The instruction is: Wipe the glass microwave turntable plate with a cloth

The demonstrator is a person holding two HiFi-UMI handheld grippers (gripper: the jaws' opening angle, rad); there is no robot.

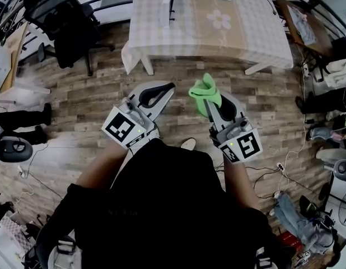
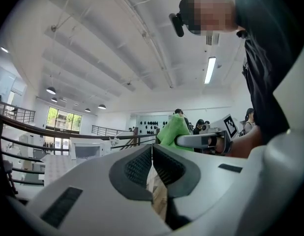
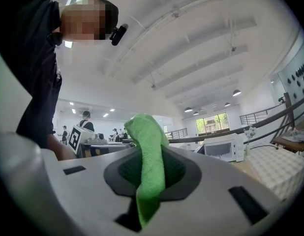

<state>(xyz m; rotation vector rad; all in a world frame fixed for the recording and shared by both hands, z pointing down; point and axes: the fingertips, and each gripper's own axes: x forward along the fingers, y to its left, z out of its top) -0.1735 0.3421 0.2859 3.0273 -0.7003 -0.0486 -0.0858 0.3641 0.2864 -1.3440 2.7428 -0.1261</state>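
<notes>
green cloth (image 3: 148,132) — clamped in right hand-held gripper (image 3: 151,157)

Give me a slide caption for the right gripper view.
Right gripper shut on a bright green fuzzy cloth, a white microwave in the background.

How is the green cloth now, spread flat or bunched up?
Bunched up. The green cloth is pinched between the jaws of the right gripper, a crumpled wad above them and a narrow tail hanging below.
</notes>
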